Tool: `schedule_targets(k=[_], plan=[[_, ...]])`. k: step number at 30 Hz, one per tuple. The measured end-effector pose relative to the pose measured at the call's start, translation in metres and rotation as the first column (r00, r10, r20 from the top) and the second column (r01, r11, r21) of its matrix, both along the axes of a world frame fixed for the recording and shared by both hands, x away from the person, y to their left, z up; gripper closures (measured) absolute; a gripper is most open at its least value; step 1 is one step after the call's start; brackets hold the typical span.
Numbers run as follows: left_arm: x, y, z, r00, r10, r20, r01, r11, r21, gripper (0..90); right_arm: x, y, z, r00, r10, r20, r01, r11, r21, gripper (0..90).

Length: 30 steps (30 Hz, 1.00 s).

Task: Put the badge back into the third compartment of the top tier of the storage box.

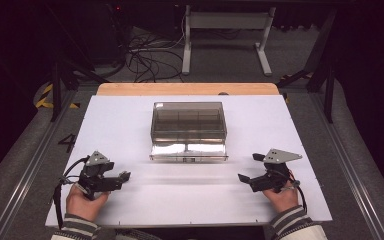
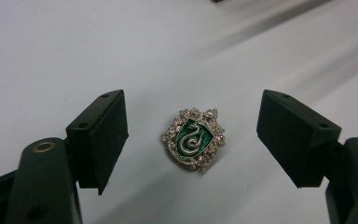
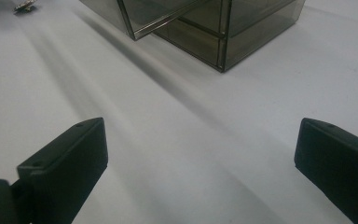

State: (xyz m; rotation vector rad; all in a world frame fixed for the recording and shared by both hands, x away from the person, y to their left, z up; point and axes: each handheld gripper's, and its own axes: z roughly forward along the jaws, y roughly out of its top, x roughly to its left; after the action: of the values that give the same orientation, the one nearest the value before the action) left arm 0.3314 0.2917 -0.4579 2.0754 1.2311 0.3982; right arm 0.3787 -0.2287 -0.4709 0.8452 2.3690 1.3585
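Crest pin point(image 2: 194, 139), green enamel with silver snake, lies flat on white table point(image 1: 130, 120), near left front area, centred between left gripper's point(image 2: 192, 140) spread jaws, touching neither pad. Pin thin and low: best to lower pads right to tabletop, keep pin centred, pinch across ornate rim so it won't skid or flip. Smoky compartment box point(image 1: 188, 127) stands mid-table, well apart. Right gripper point(image 3: 200, 161) spread wide, empty, over bare table.

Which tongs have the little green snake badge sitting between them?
The left tongs. The snake badge lies on the white table between their open jaws, untouched. The right tongs have just bare table between theirs.
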Motion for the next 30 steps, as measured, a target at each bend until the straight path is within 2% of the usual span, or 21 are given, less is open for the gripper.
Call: schedule_targets(k=[3, 7, 11, 17, 19, 27, 28, 30], plan=[[0.002, -0.002, -0.002, 0.9998, -0.01, -0.02, 0.01, 0.9995, 0.029, 25.7, 0.0, 0.0, 0.0, 1.0, 0.002, 0.001, -0.002, 1.0, -0.001, 3.4], [0.004, -0.004, -0.004, 0.9994, -0.016, -0.032, 0.017, 0.9991, 0.04, 26.5, 0.0, 0.001, 0.0, 1.0, 0.005, 0.0, -0.005, 1.0, -0.004, 3.6], [0.005, -0.007, -0.006, 0.9975, -0.051, -0.049, 0.054, 0.9965, 0.063, 28.0, 0.0, 0.001, 0.0, 1.0, 0.008, -0.002, -0.008, 0.9999, -0.005, 3.6], [0.006, -0.011, -0.009, 0.9946, -0.096, -0.039, 0.1, 0.9892, 0.107, 29.8, 0.0, 0.001, -0.001, 0.9999, 0.011, -0.005, -0.011, 0.9999, -0.004, 3.7], [0.007, -0.011, -0.009, 0.9933, -0.108, -0.041, 0.111, 0.9883, 0.104, 30.3, 0.0, 0.001, 0.0, 0.9999, 0.012, -0.005, -0.012, 0.9999, -0.004, 3.7], [0.01, -0.009, -0.011, 0.9905, -0.124, -0.058, 0.13, 0.9866, 0.099, 42.6, 0.0, 0.002, -0.001, 0.9999, 0.015, -0.008, -0.015, 0.9999, -0.003, 3.8], [0.01, -0.009, -0.011, 0.9902, -0.124, -0.065, 0.131, 0.9851, 0.112, 44.1, 0.0, 0.002, -0.001, 0.9998, 0.015, -0.008, -0.015, 0.9999, -0.003, 3.8], [0.009, -0.01, -0.011, 0.9918, -0.117, -0.05, 0.123, 0.9834, 0.133, 48.2, 0.0, 0.002, -0.001, 0.9998, 0.017, -0.009, -0.017, 0.9999, -0.003, 3.9]])
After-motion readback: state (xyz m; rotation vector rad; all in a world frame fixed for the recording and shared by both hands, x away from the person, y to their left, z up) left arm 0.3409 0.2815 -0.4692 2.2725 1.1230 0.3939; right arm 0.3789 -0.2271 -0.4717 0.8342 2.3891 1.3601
